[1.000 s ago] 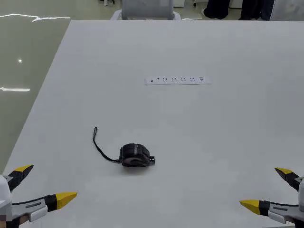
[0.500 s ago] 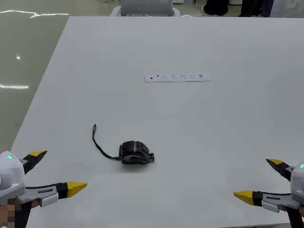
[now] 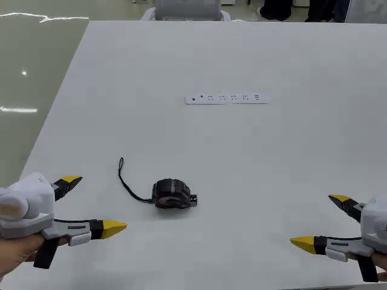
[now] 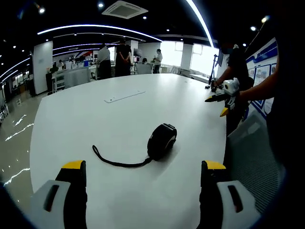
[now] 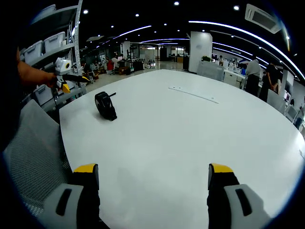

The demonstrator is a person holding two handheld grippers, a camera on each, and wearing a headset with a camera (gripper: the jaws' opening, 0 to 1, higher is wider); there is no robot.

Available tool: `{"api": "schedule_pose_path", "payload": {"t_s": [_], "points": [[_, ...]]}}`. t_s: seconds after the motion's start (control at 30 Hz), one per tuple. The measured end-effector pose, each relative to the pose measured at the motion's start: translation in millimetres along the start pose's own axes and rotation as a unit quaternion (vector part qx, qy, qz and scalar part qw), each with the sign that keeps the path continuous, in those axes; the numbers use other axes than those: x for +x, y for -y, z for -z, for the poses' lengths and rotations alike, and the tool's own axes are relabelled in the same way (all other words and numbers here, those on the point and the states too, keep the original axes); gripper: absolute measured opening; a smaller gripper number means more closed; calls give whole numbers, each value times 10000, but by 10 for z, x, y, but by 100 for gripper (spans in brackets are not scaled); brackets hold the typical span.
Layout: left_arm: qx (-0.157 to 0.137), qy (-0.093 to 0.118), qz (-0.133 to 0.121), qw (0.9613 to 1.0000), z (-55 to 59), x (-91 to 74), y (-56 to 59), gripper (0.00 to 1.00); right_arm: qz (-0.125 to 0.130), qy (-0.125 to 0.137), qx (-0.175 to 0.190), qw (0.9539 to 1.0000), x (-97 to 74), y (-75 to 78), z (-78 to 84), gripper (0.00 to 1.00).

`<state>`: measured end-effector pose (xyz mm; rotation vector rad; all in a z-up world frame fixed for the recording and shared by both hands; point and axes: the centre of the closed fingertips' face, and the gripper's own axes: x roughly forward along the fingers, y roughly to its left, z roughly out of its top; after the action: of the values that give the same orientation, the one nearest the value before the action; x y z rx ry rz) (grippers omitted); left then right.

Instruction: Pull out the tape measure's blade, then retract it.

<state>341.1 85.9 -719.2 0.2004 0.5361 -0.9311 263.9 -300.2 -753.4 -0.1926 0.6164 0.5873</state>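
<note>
On the white worktop (image 3: 254,157), the left gripper (image 3: 98,203) hovers wide open at lower left, nearest the tape measure (image 3: 173,194), which lies left of centre, strap trailing leftward, while the right gripper (image 3: 317,220), likewise open, waits well apart at lower right.

No lettering can be read on the tape measure (image 3: 173,194) or the power strip (image 3: 226,99).

The tape measure (image 3: 174,194) lies on the table (image 3: 290,157), power strip (image 3: 226,98) behind it.
</note>
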Motion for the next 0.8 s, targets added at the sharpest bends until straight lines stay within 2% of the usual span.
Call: {"api": "schedule_pose_path", "payload": {"t_s": [0.2,0.37,0.6,0.8], "points": [[339,-37,323,9989,-242,249,36,99,-163,50,-143,9998,116,-24,-150,97],[544,-152,572,9968,-336,401,81,99,-320,69,-212,9992,204,-63,-219,96],[1003,-467,1015,9887,-366,605,202,95,-583,49,-370,9976,346,-118,-266,95],[1375,-684,1354,9788,-435,768,296,92,-775,71,-495,9957,462,-175,-375,93]]}}
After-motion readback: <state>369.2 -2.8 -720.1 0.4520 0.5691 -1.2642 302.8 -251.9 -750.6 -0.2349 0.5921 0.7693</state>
